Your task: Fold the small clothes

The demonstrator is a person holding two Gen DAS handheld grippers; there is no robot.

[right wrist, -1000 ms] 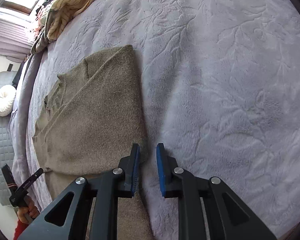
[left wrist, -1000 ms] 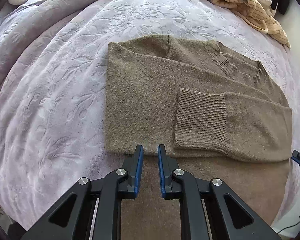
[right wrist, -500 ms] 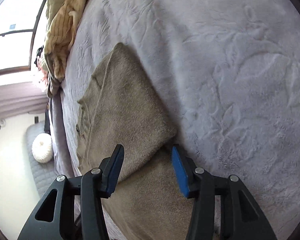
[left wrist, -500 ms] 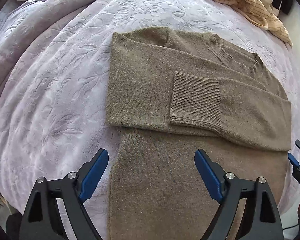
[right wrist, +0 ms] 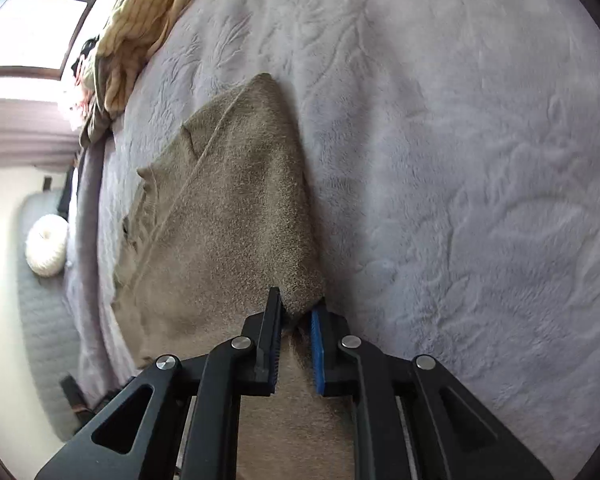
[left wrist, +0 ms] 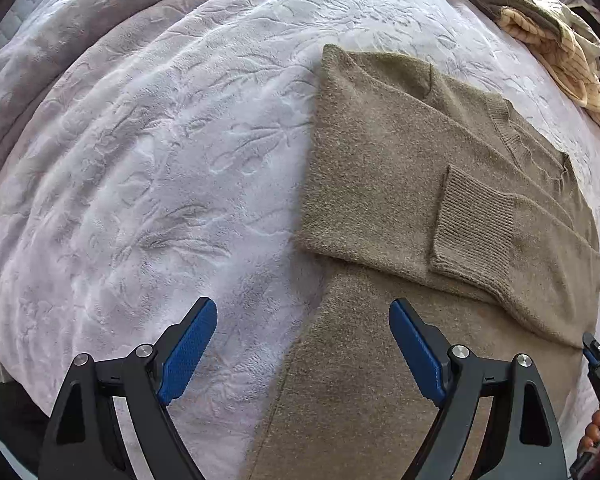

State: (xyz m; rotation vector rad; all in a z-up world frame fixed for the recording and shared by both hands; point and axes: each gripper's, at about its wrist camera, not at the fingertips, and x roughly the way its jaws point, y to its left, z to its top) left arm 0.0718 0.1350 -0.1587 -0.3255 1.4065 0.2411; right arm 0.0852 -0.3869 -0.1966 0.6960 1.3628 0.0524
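Observation:
An olive-brown knit sweater lies flat on the bed with both sleeves folded across its chest; a ribbed cuff lies on top. My left gripper is open wide, just above the sweater's left side edge below the folded sleeve. The right gripper shows at the far right of this view. In the right wrist view my right gripper is shut on the sweater's right side edge, at the corner of the folded sleeve; the sweater stretches away to the collar.
A pale lilac embossed bedspread covers the bed. A heap of beige and striped clothes lies at the far corner, also in the right wrist view. A white round cushion lies on the floor beside the bed.
Both grippers opened half a second ago. The right one has since closed on the sweater's right edge. The left one has shifted left and stays open over the left edge.

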